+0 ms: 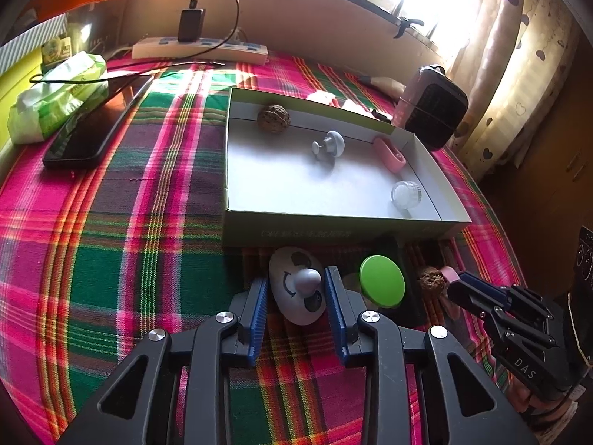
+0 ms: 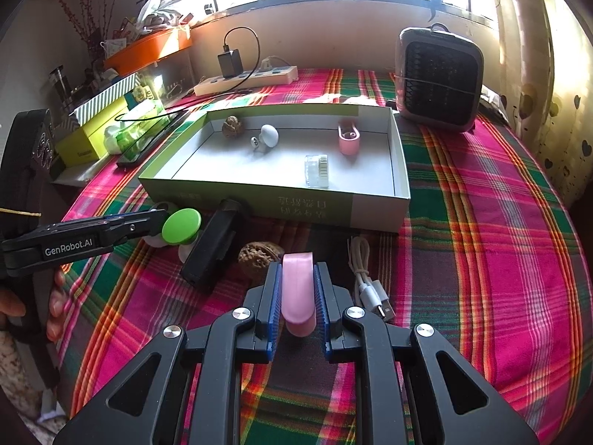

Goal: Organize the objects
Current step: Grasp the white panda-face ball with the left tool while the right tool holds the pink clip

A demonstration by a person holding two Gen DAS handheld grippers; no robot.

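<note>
Our right tool (image 2: 298, 289) is clamped on a pink clip (image 2: 298, 289) at six o'clock of the box (image 2: 281, 200); our left tool (image 1: 296, 296) brackets a grey knob (image 1: 307, 282), contact unclear, on the plaid worktop (image 1: 129, 222).

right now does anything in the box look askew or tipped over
Yes: the grey mushroom-shaped knob in the box lies tipped on its side, stem pointing sideways. The clear ribbed jar also lies on its side. Nothing looks spilled or broken.
</note>
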